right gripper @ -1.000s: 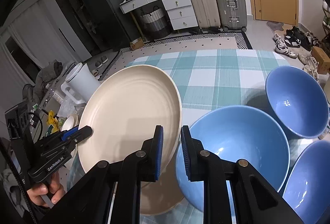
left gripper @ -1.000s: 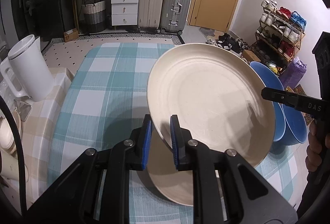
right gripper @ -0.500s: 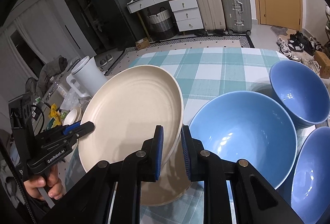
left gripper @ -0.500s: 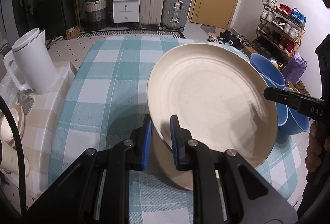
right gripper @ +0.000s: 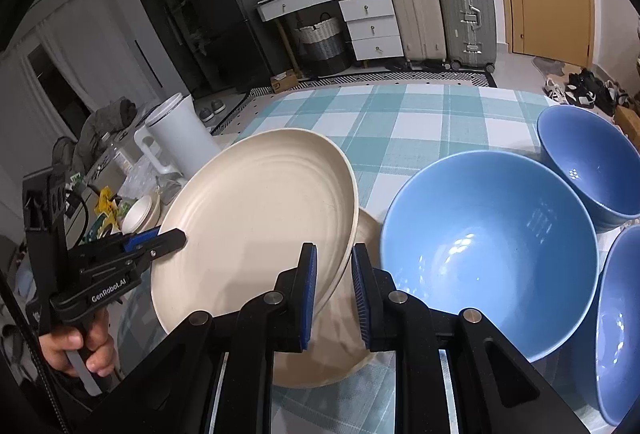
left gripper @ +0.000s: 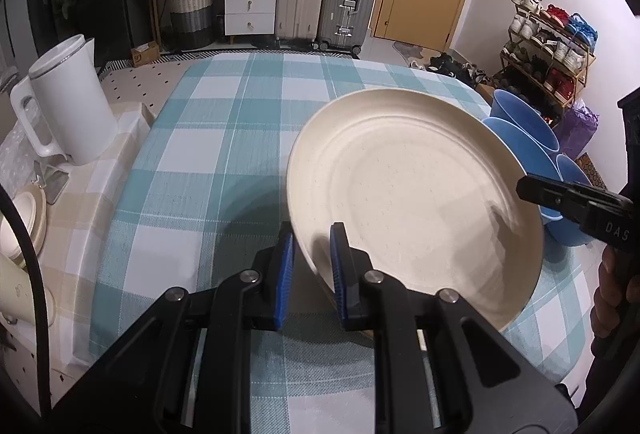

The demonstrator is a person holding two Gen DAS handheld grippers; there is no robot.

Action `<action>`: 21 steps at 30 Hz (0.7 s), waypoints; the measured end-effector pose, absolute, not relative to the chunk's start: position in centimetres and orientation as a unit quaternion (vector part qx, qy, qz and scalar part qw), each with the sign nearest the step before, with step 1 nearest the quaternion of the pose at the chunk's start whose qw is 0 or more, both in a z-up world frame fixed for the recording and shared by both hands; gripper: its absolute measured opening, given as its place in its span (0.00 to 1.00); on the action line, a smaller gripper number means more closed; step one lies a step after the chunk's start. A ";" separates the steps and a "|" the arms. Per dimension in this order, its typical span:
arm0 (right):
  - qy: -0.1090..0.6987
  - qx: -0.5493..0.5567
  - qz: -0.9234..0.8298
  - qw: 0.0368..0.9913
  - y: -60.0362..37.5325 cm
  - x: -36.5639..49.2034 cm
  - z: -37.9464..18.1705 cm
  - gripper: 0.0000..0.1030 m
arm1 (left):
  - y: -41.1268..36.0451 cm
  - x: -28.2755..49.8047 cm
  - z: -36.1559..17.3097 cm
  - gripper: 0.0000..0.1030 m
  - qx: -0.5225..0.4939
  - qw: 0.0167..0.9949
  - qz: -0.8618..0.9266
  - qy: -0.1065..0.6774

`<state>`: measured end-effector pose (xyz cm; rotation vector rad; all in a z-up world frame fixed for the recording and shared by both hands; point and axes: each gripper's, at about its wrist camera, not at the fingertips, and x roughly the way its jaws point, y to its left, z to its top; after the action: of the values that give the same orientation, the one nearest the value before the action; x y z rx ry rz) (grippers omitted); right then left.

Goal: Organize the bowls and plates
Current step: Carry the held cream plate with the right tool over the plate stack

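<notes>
A cream plate (left gripper: 412, 194) (right gripper: 260, 218) is carried tilted just above the checked tablecloth (left gripper: 224, 138). My left gripper (left gripper: 310, 230) (right gripper: 176, 236) is shut on its near-left rim. My right gripper (right gripper: 334, 250) (left gripper: 524, 188) is shut on the opposite rim. Under it a second cream plate (right gripper: 344, 346) lies flat on the cloth, mostly covered by the held one. Whether the two plates touch I cannot tell. Three blue bowls stand to the right: a large one (right gripper: 488, 254), one behind it (right gripper: 588, 158) and one at the edge (right gripper: 620, 326).
A white kettle (left gripper: 68, 102) (right gripper: 180, 138) stands on a side table to the left with small dishes (right gripper: 140, 212) beside it. The bowls (left gripper: 516, 114) crowd the table's right edge. Suitcases, drawers and a shoe rack stand beyond the table.
Both grippers have carried the cream plate downward, closer to the plate lying on the cloth. Both grips have stayed the same.
</notes>
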<state>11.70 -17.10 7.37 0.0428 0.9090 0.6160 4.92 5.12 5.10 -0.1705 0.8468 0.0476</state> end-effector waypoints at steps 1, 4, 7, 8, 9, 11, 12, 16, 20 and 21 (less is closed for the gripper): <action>0.433 0.019 0.292 0.853 -17.0 11.6 7.2 0.19 | 5.2 4.9 4.9 0.13 -0.082 0.908 0.023 0.410; 0.432 0.015 0.291 0.853 -17.0 11.2 6.7 0.19 | 5.2 4.9 4.5 0.13 -0.074 0.909 0.025 0.409; 0.433 0.013 0.291 0.853 -16.9 10.9 6.1 0.19 | 5.2 5.0 4.0 0.13 -0.071 0.909 0.026 0.410; 0.435 0.010 0.289 0.853 -16.8 10.8 5.8 0.19 | 5.2 5.0 3.9 0.13 -0.070 0.909 0.025 0.411; 0.436 0.007 0.288 0.853 -16.8 10.7 5.7 0.19 | 5.2 5.0 3.7 0.13 -0.069 0.908 0.026 0.412; 0.437 0.004 0.286 0.853 -16.8 10.4 5.3 0.19 | 5.1 5.0 3.4 0.13 -0.065 0.908 0.026 0.413; 0.437 0.004 0.286 0.853 -16.8 10.4 5.1 0.19 | 5.0 5.1 3.2 0.13 -0.062 0.908 0.026 0.414; 0.438 0.002 0.280 0.854 -16.9 10.0 4.5 0.19 | 4.7 5.3 2.5 0.13 -0.057 0.907 0.025 0.416; 0.442 -0.005 0.271 0.855 -16.9 9.9 3.8 0.19 | 4.1 5.8 1.8 0.13 -0.049 0.907 0.026 0.418; 0.442 -0.007 0.268 0.856 -16.9 9.8 3.6 0.19 | 4.1 5.9 1.7 0.13 -0.048 0.907 0.026 0.418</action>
<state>9.83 -16.90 3.59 -0.0144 0.9296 0.5639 5.93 4.06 1.65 -0.0991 0.8640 0.0541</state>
